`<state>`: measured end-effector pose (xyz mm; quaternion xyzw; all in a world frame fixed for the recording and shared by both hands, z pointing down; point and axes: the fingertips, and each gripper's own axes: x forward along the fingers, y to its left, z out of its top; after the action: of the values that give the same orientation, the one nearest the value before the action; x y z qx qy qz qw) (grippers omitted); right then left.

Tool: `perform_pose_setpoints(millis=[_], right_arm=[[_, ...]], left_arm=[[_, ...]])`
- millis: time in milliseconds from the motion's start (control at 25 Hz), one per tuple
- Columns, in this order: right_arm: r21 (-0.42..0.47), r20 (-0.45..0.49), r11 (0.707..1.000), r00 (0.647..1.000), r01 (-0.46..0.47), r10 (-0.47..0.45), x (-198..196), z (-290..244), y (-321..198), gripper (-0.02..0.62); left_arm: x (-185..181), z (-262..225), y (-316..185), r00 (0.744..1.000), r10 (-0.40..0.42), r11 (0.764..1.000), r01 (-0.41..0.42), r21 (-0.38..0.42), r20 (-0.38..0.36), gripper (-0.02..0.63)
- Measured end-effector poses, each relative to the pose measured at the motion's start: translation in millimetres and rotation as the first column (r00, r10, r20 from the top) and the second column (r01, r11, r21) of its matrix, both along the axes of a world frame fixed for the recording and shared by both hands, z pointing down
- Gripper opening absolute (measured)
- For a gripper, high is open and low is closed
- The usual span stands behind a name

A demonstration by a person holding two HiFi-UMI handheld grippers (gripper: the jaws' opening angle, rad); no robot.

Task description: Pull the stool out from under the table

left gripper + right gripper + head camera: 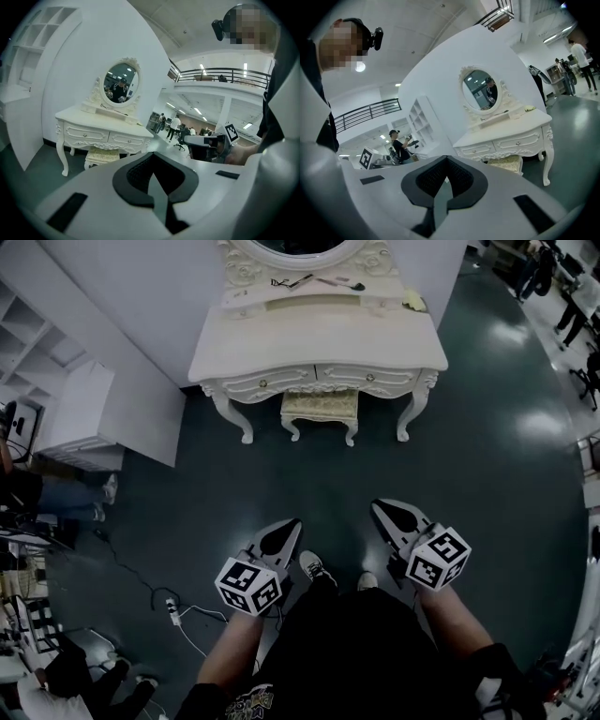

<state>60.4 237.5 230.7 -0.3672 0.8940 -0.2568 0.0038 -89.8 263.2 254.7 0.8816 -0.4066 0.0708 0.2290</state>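
A small cream stool (pixel 320 409) with a patterned cushion stands tucked between the legs of a white dressing table (pixel 319 343), well ahead of me. It also shows under the table in the left gripper view (pixel 101 155) and the right gripper view (pixel 506 164). My left gripper (pixel 286 528) and right gripper (pixel 382 510) hover low over the dark floor, close to my body and far from the stool. Both are shut with nothing between the jaws.
An oval mirror (pixel 121 83) tops the table. A white shelf unit (pixel 80 409) stands at the left, with a cable and power strip (pixel 173 611) on the floor near it. People and desks (pixel 553 287) occupy the far right. My shoe (pixel 315 568) is below.
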Motion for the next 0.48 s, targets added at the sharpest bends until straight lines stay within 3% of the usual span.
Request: perform_pose_setpoints(millis=[480], right_arm=[[-0.016,-0.05,0.997,0.996,-0.081,0.08,-47.3,6.5,-53.5,0.028]], left_arm=[[-65.0,19.6,-69.9,0.999,0.034,0.999,-0.033,-0.012,0.017,0.008]])
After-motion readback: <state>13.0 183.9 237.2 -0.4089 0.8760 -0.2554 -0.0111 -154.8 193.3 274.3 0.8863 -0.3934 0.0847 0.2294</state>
